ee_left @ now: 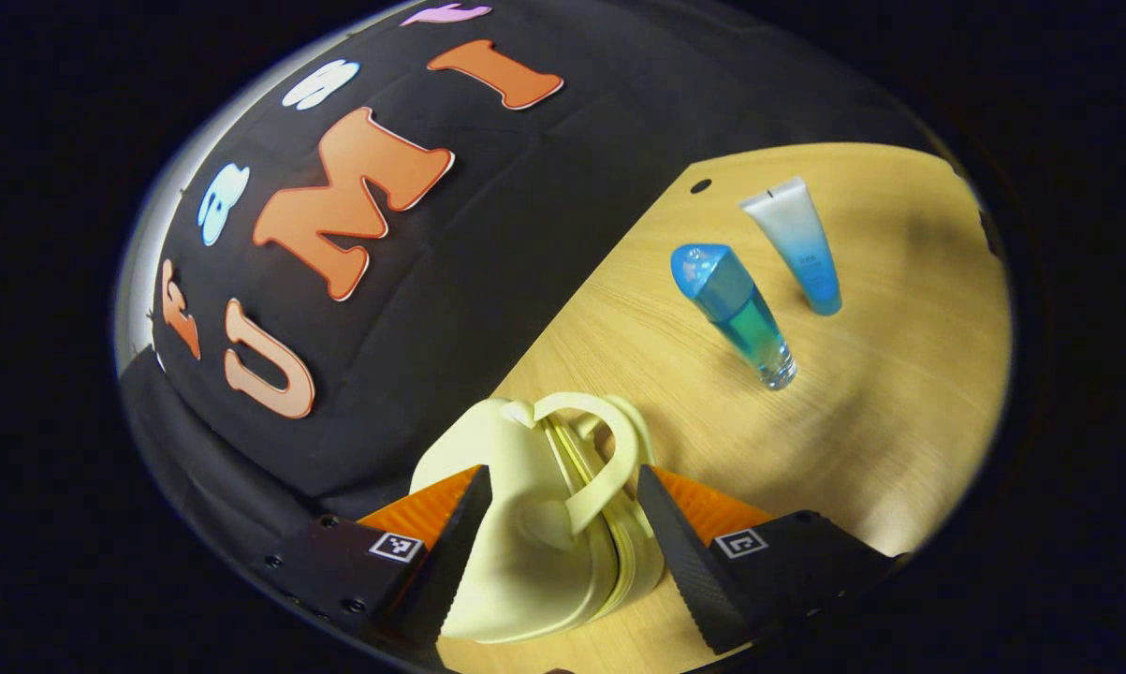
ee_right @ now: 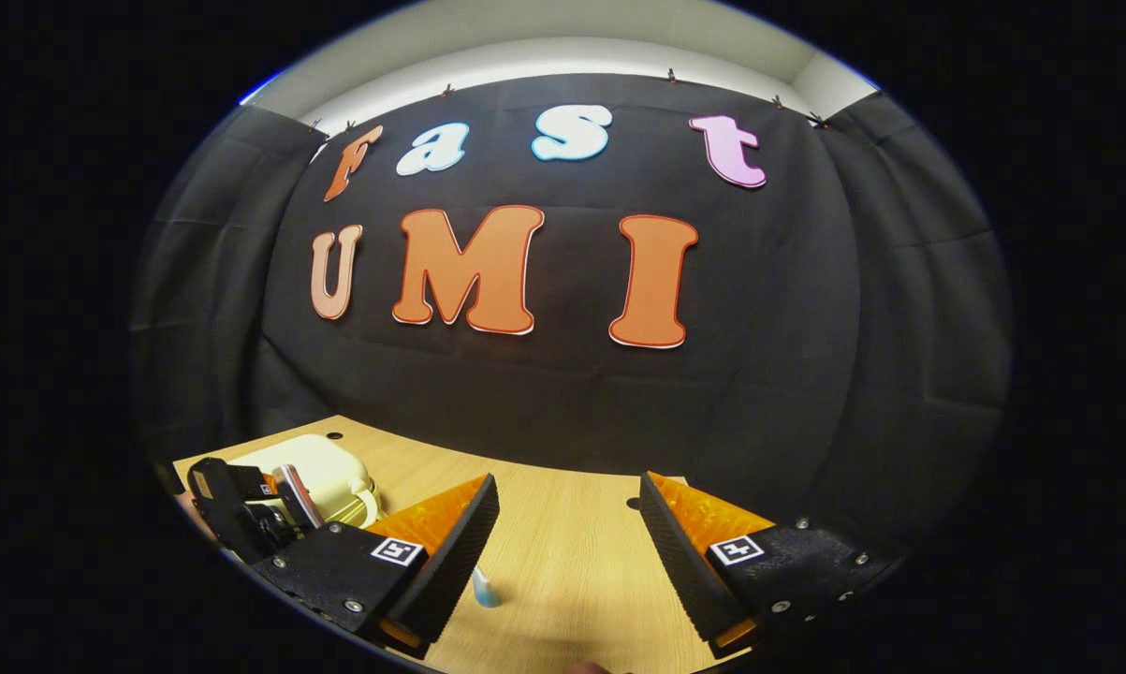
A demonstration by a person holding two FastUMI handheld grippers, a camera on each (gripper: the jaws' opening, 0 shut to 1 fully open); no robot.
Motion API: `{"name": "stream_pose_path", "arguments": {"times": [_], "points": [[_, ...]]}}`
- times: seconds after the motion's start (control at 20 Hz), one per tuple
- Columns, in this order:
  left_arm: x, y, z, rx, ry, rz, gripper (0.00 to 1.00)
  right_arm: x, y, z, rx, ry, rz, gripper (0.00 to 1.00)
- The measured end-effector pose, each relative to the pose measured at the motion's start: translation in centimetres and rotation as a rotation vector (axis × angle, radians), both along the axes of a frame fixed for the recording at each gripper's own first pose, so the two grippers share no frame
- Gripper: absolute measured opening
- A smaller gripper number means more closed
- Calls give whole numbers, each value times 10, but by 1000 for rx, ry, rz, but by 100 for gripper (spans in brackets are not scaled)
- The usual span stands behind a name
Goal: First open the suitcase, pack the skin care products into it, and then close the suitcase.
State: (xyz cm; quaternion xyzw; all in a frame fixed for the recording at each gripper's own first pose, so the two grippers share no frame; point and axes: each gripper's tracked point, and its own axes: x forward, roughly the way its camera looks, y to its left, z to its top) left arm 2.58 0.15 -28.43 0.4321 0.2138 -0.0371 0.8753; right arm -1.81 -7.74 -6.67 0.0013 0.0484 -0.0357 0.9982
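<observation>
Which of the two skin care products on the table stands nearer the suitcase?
The bottle with the rounded blue cap; the flat-ended tube stands beyond it, farther from the suitcase.

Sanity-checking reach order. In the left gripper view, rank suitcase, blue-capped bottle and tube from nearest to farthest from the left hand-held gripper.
1. Suitcase: between the fingers of the left hand-held gripper, at the bottom of the view.
2. Blue-capped bottle: farther up the table, to the right.
3. Tube: just beyond the bottle, farthest right.
</observation>
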Motion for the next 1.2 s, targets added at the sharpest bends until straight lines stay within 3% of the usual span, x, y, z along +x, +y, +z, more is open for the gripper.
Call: {"name": "stream_pose_path", "arguments": {"times": [0.2, 0.25, 0.3, 0.35, 0.4, 0.5, 0.55, 0.75, 1.2], "points": [[12, 2, -19, 150, 22, -44, 96, -2, -4, 0, -8, -4, -8, 95], [15, -1, -22, 184, 27, -59, 84, -2, -6, 0, -9, -4, -9, 95], [15, -3, -28, 209, 52, -73, 80, -2, -7, 0, -10, -4, -11, 95], [17, -2, -28, 238, 48, -74, 66, -3, -8, 0, -9, -4, -13, 95], [20, -5, -28, 242, 52, -87, 63, -4, -9, 0, -9, -4, -15, 95], [24, -7, -27, 234, 38, -80, 18, -2, -11, 0, -8, -7, -20, 95], [25, 6, -31, 211, 20, -92, 8, -2, -13, 1, -8, -9, -22, 95], [18, -6, -15, 14, 8, -39, 7, 1, -12, 0, -8, -8, -16, 95], [23, 6, 19, -368, -149, 151, 7, 20, 12, -2, -18, -3, 62, 96]]}}
